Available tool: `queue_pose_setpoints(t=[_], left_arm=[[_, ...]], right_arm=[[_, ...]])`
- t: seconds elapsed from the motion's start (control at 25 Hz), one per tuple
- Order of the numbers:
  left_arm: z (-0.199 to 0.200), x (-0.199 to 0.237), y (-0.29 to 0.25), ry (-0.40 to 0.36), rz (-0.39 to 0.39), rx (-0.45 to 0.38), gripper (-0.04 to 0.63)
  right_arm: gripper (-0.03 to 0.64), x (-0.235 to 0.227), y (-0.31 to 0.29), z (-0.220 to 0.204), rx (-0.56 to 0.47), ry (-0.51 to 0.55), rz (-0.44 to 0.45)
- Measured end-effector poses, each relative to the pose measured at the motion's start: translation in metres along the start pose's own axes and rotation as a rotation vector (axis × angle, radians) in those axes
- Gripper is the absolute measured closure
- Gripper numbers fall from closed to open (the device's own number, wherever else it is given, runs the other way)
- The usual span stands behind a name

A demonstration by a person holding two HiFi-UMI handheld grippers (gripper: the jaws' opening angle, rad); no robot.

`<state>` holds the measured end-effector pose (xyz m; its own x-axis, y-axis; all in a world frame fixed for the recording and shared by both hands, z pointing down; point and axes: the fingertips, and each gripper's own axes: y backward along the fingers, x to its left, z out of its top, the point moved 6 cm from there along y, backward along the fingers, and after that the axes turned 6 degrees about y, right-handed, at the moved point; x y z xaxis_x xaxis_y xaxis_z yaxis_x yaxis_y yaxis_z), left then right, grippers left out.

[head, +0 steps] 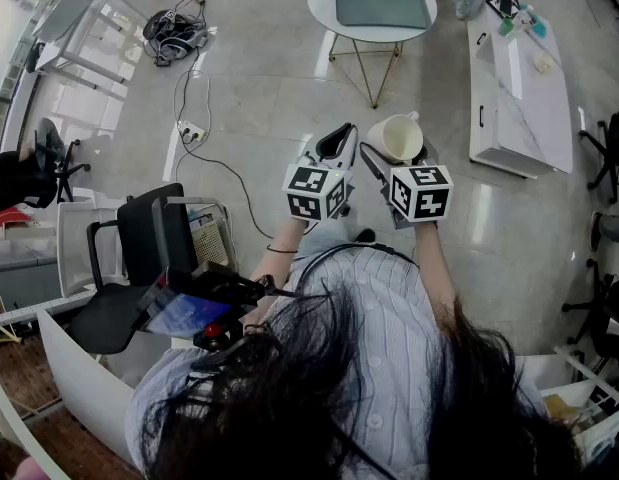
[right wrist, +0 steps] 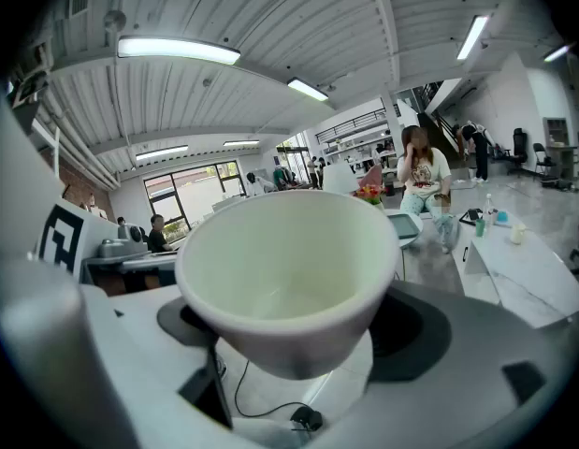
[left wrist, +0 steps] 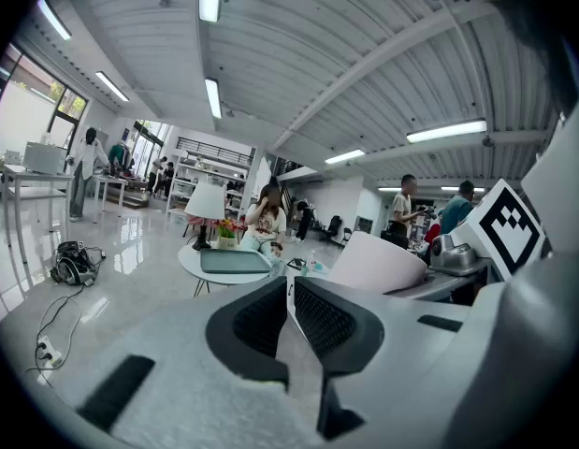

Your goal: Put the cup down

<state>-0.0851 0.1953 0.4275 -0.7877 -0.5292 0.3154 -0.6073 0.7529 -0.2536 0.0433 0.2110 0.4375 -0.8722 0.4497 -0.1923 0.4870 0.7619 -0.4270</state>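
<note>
Though distant, round table (head: 374, 35), perhaps bench (head: 519, 98), beyond cup (head: 397, 138).

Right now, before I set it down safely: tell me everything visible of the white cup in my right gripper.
The glossy white, ceramic-looking cup tapers from a wide round rim to a narrower base. It is empty, tipped with its mouth toward the person, held in the air by the right gripper, whose jaws press its lower sides.

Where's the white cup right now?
In the head view the cup is gripped by the right gripper, mid-air beside the left gripper, short of the round table.
</note>
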Motion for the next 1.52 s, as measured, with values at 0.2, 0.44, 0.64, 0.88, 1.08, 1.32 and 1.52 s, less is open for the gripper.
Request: queue_pose_setpoints(t=[0.2, 0.44, 0.64, 0.88, 1.08, 1.32, 1.52], left_arm=[[0.0, -0.002, -0.001, 0.004, 0.009, -0.004, 0.56], [-0.004, -0.008, -0.002, 0.011, 0.024, -0.01, 0.559], [-0.002, -0.014, -0.006, -0.01, 0.009, 0.0, 0.558], [0.007, -0.012, -0.009, -0.05, -0.002, 0.004, 0.559], [0.006, -0.004, -0.018, -0.027, 0.003, -0.002, 0.559], [0.01, -0.001, -0.029, -0.024, -0.011, -0.009, 0.558], [0.02, 0.016, -0.041, -0.068, -0.001, 0.003, 0.558]], right_arm=[[0.181, -0.003, 0.004, 0.0, -0.01, -0.004, 0.003], [0.181, -0.011, 0.015, -0.004, -0.012, 0.001, 0.002], [0.181, -0.016, 0.019, -0.006, -0.012, -0.003, -0.008], [0.181, -0.022, 0.018, -0.001, -0.04, -0.032, -0.034], [0.181, -0.027, 0.014, -0.002, -0.034, -0.02, -0.043], [0.181, -0.034, 0.001, 0.005, -0.021, 0.01, -0.051], [0.181, -0.041, -0.021, 0.021, -0.013, 0.031, -0.054]])
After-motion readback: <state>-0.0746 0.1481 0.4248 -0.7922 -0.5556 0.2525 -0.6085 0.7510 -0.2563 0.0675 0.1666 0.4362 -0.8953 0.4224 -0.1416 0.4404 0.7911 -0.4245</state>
